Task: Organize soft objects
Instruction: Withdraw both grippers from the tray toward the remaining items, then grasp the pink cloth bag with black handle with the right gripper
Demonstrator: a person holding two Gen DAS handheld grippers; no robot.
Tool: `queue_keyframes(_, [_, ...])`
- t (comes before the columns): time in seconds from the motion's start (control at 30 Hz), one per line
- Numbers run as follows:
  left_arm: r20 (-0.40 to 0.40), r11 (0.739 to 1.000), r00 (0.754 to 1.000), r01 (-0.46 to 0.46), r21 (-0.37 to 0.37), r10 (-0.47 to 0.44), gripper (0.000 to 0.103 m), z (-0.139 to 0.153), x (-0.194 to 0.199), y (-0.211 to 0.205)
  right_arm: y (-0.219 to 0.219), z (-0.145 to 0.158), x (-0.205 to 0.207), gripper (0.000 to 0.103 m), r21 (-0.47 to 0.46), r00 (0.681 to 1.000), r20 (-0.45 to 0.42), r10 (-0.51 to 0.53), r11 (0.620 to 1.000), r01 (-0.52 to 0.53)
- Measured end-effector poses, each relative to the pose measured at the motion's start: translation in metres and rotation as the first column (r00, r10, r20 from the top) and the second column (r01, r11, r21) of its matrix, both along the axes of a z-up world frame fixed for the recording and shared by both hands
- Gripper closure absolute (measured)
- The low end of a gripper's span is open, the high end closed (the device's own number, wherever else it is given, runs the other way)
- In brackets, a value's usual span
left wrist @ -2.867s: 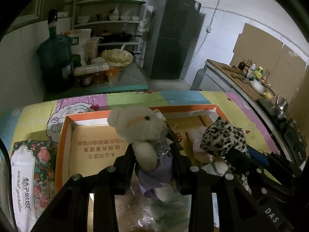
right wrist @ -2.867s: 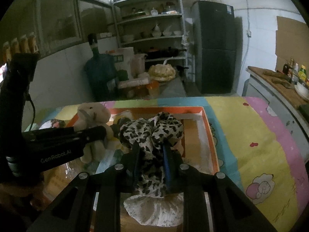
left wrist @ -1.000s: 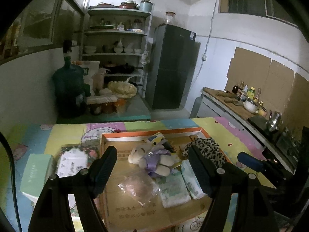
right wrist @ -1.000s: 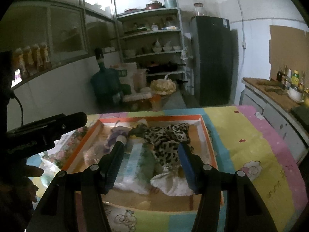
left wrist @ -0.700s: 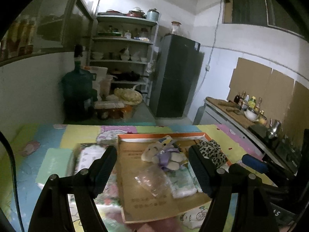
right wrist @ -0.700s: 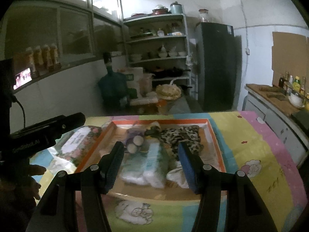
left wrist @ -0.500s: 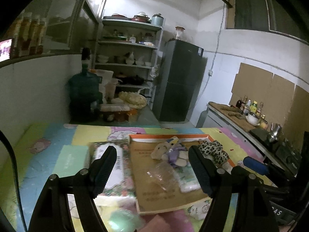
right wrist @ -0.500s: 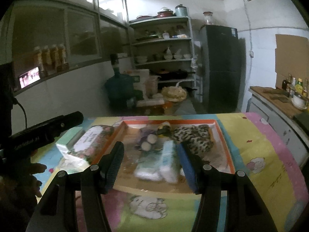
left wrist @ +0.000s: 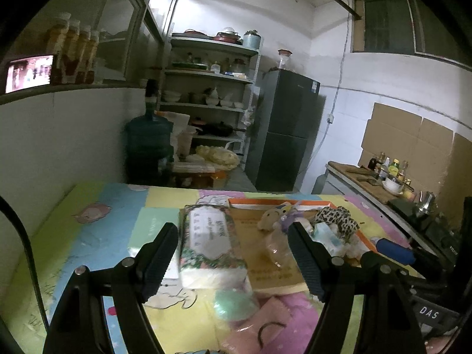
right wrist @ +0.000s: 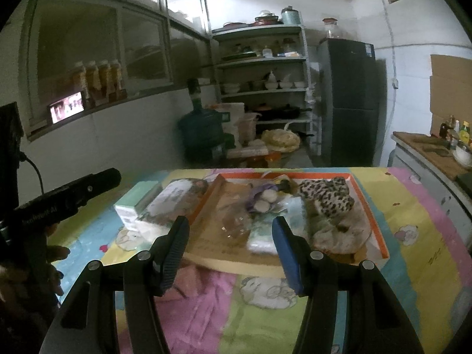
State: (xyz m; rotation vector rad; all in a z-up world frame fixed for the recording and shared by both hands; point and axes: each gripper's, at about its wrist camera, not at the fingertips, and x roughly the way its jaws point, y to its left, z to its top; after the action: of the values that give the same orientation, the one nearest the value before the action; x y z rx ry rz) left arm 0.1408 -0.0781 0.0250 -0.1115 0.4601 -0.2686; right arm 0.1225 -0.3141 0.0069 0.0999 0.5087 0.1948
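I've got the soft things lying in the orange-rimmed box (right wrist: 372,206): the teddy bear (left wrist: 273,214) on its side in the middle, the leopard-print plush (right wrist: 327,196) right beside it, pale packets in front, possibly tissues, it's dim. A floral tissue pack (left wrist: 208,243) sits just left of the box on the cartoon-print mat (right wrist: 413,215). My left gripper (left wrist: 233,258) hangs spread, gripping nothing. My right gripper (right wrist: 230,243) likewise, 2 fingers apart, empty.

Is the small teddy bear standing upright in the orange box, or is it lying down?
Lying down. The teddy bear rests on its back inside the orange box, feet toward the camera, beside the leopard-print item.
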Motion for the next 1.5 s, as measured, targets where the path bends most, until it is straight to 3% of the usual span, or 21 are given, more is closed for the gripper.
queue_keyframes(0.3, [0.031,0.999,0.999,-0.04,-0.011,0.04,0.027,-0.007,-0.03,0.028,0.023,-0.011,-0.016,0.042,0.013,0.999,-0.032,0.036,0.999,-0.036])
queue_keyframes(0.37, [0.036,0.999,0.998,-0.053,-0.011,0.053,0.027,-0.01,-0.036,0.032,0.032,-0.016,-0.02,0.033,0.009,0.997,-0.049,0.052,0.999,-0.051])
queue_keyframes(0.43, [0.041,0.998,0.997,-0.065,-0.015,0.065,0.027,-0.013,-0.043,0.038,0.045,-0.023,-0.022,0.029,0.0,0.995,-0.07,0.065,0.998,-0.065])
queue_keyframes(0.73, [0.029,0.995,0.996,-0.077,-0.059,0.079,0.027,-0.024,-0.06,0.066,0.103,-0.083,-0.018,0.026,0.038,0.966,-0.245,0.081,0.997,-0.074])
queue_keyframes(0.97, [0.019,0.991,0.995,-0.094,-0.097,0.096,0.026,-0.034,-0.064,0.092,0.123,-0.102,-0.009,0.026,0.071,0.959,-0.283,-0.025,0.996,0.047])
queue_keyframes(1.17, [0.01,0.987,0.995,-0.102,-0.128,0.104,0.026,-0.042,-0.063,0.112,0.13,-0.104,0.002,0.026,0.093,0.952,-0.266,-0.152,0.979,0.183])
queue_keyframes(1.5, [-0.017,0.98,0.996,-0.087,-0.181,0.085,0.026,-0.059,-0.06,0.132,0.158,-0.11,0.024,0.025,-0.125,0.924,-0.242,-0.295,0.954,0.271])
